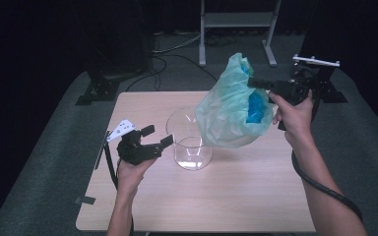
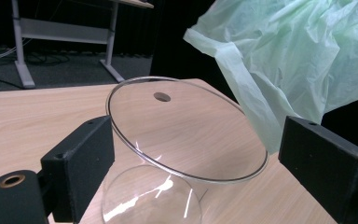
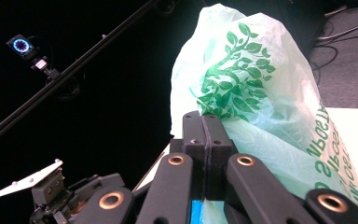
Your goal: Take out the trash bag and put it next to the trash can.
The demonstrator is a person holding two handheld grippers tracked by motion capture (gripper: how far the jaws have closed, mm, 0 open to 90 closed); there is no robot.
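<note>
Above table (image 1: 236, 196), right gripper (image 1: 254, 82) clamped on green bag (image 1: 226, 110) (blue item inside), beside glass bowl (image 1: 189, 140). Left gripper (image 1: 157, 137), jaws apart, straddles bowl rim: steady it, lower bag slowly, centred over opening.

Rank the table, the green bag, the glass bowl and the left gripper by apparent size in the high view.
1. table, by far the widest.
2. green bag, held up nearer the camera by the right gripper, so it may look bigger than it is.
3. glass bowl and left gripper look about alike; I would not rank them.
</note>
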